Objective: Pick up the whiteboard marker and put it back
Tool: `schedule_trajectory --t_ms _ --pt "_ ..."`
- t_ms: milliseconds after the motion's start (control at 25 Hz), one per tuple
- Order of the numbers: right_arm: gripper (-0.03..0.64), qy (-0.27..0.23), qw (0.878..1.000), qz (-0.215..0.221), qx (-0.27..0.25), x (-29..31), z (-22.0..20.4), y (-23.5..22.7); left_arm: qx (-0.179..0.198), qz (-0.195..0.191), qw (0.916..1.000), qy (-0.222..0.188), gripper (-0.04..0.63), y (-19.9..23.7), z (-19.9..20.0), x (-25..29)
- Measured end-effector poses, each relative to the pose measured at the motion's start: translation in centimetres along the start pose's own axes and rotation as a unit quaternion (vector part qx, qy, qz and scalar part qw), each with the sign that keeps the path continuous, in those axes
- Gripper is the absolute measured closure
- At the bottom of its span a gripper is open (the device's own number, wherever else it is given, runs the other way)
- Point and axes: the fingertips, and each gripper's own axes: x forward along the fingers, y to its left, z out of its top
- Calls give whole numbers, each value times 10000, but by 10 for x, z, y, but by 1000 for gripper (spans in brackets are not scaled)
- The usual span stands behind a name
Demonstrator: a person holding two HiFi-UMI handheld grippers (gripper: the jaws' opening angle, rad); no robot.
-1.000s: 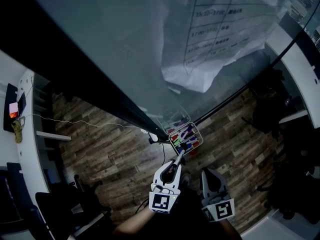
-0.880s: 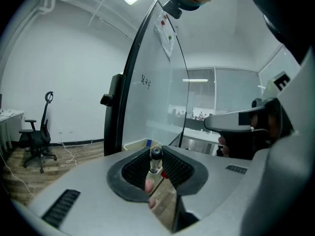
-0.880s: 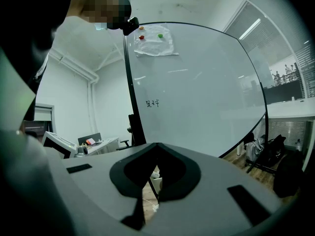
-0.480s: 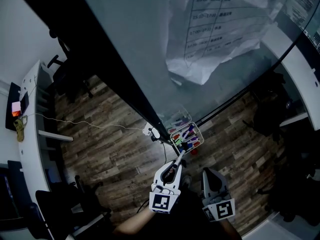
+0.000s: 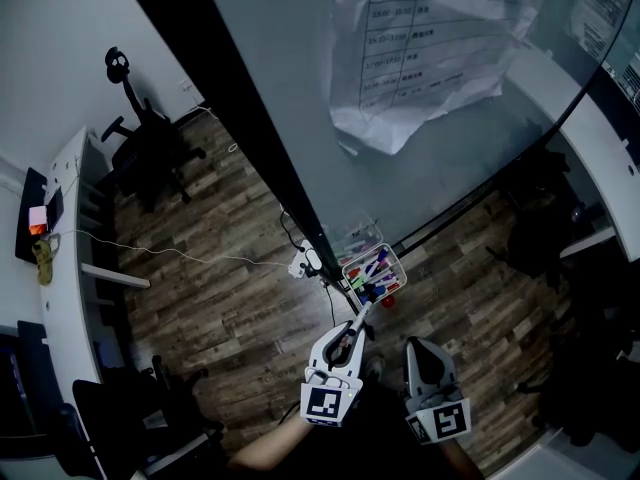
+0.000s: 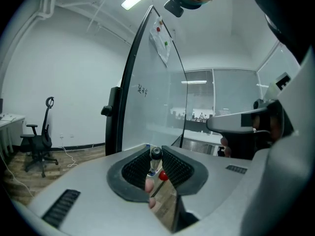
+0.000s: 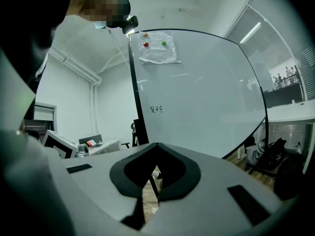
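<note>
The left claw (image 5: pixel 350 333) is clamped on the whiteboard marker (image 5: pixel 359 317), whose tip reaches the lower edge of the wire basket (image 5: pixel 344 268) hung on the whiteboard (image 5: pixel 420 178). The right claw (image 5: pixel 414 346), below that basket, is closed with nothing in it.

Seen from above, both grippers sit low in front of the person, side by side and near each other, pointing forward. Part of the left arm (image 5: pixel 265 448) shows behind the left gripper (image 5: pixel 350 334). The left gripper's fingers are closed on a marker (image 6: pixel 155 161), which lies along them with its end jutting past the fingertips, while the right gripper (image 5: pixel 417 346) is empty, its fingers brought together at the tips.
</note>
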Motion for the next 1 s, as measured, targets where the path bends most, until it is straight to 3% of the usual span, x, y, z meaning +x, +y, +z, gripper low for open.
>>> schedule_trajectory --t_ms 1000 --pt "604 -322 9992 87 -207 -48 10 12 170 257 9987 -407 512 -19 22 -41"
